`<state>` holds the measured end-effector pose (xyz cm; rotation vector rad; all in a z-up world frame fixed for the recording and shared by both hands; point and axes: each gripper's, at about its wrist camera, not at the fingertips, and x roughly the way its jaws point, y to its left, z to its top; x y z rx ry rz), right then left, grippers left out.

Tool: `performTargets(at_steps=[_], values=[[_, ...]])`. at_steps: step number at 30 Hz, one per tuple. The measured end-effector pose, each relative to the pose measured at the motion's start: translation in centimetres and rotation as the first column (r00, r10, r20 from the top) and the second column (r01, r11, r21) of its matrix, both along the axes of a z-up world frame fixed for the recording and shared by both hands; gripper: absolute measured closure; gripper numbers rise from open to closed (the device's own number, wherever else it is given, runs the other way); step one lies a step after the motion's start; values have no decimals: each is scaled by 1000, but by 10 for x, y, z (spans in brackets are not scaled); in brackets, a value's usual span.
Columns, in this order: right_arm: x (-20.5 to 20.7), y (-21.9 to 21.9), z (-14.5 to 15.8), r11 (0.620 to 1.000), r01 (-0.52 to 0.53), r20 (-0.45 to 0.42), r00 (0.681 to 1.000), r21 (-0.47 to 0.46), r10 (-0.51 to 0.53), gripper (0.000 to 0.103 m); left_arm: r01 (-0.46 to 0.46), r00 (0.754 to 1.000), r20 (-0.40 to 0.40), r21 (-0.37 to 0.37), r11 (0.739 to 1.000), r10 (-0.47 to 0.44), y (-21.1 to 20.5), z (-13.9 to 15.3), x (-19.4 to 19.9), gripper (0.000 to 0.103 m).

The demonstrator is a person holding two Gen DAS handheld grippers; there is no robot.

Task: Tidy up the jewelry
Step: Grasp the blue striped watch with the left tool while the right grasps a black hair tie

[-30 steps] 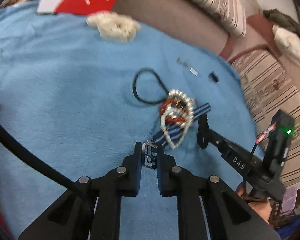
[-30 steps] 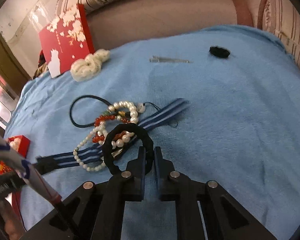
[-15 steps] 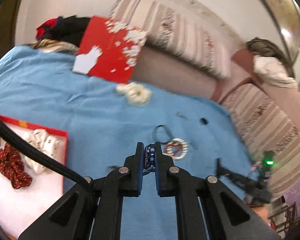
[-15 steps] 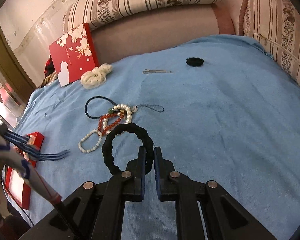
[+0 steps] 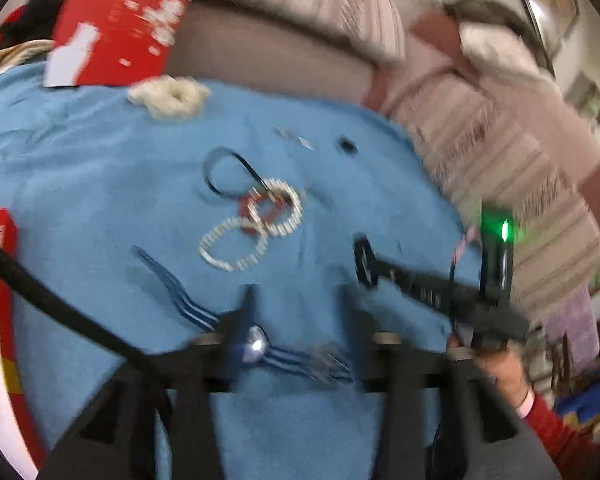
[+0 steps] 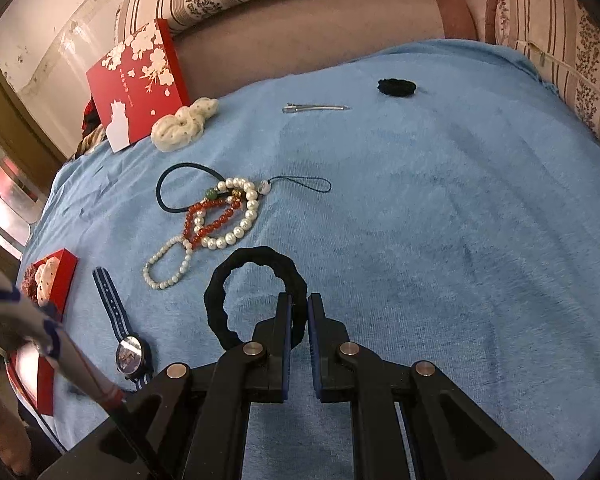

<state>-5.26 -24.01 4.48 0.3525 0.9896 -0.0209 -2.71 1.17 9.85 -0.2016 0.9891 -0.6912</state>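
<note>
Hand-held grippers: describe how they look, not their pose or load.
Both are black, with angular linkage arms, silver pivot bolts and blue-padded fingers. The right hand-held gripper is sharp. The left hand-held gripper is blurred; a black cable crosses beside it.

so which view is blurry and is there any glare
Left wrist view: motion-blurred throughout, with a bright glint on the watch face between the open left gripper fingers. Right wrist view: sharp, fisheye-bent edges, no strong glare; right gripper shut on the black scrunchie.
</note>
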Motion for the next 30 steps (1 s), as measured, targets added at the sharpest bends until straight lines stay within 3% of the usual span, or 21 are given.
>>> performTargets(at_steps=[3,6,9,13,15,19,28,30], values=[[-1,1,-2,1000,-7,-8,1000,-1,7,95,-67,997,-40,7,998,67,16,-7,11,48],[-1,-1,-4,1000,-5,-15,1000,4,5,95,-113,985,-118,82,990,123,13,-28,20,48],[-1,-2,-3,1000,-4,-13,1000,11,4,94,-107,968,-209,147,983,137,4,-52,15,48],[-3,-2,-1,1000,-1,-4,1000,14,2,94,-74,956,-260,220,973,132,-17,-72,2,46],[-4,-3,0,1000,4,-1,1000,17,-4,94,-85,966,-217,261,962,144,-26,-71,-1,45],[-6,-4,1,1000,8,-1,1000,14,-8,94,-90,975,-175,252,963,137,-39,-72,3,45],[-4,1,-8,1000,-12,-37,999,-13,11,94,-63,996,-30,359,931,79,-57,-76,-6,45],[-3,4,-12,999,-23,-48,999,-24,22,93,-85,996,11,400,913,88,-61,-76,-7,64]])
